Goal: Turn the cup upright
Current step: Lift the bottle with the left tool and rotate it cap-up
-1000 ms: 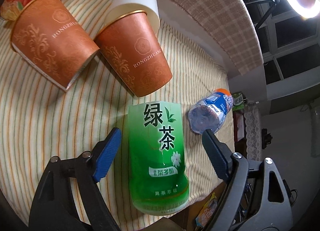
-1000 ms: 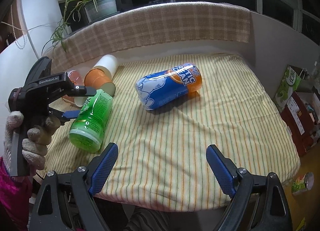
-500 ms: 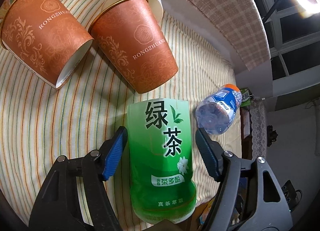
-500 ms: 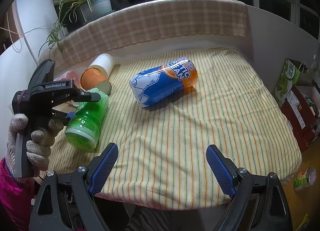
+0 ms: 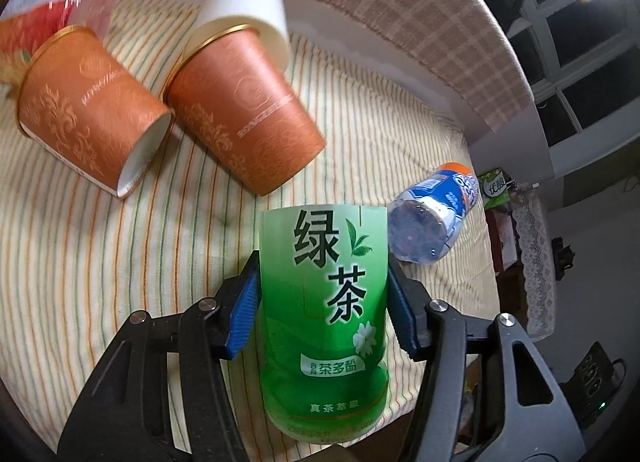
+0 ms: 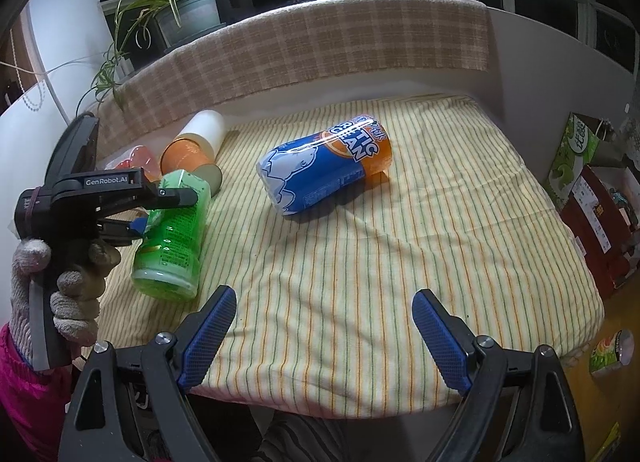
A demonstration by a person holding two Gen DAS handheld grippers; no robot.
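A green cup (image 5: 324, 318) with Chinese green-tea lettering lies on its side on the striped cloth (image 5: 80, 246). My left gripper (image 5: 322, 302) is shut on it, with a blue pad pressed to each flank. In the right wrist view the green cup (image 6: 172, 242) lies near the cloth's left front edge with the left gripper (image 6: 156, 206) clamped around it. My right gripper (image 6: 324, 338) is open and empty, above the cloth's front edge. A blue and orange cup (image 6: 324, 170) lies on its side mid-cloth, also in the left wrist view (image 5: 432, 218).
Two orange paper cups (image 5: 92, 130) (image 5: 244, 118) lie on their sides at the back left, one nested with a white cup (image 5: 244, 14). A red cup (image 5: 44, 18) lies behind them. A plaid-covered ledge (image 6: 320, 50) with a potted plant (image 6: 184, 10) backs the cloth. Boxes (image 6: 592, 206) stand right.
My left gripper moved forward over the green cup and closed its pads onto its sides. The right gripper stayed still and open.
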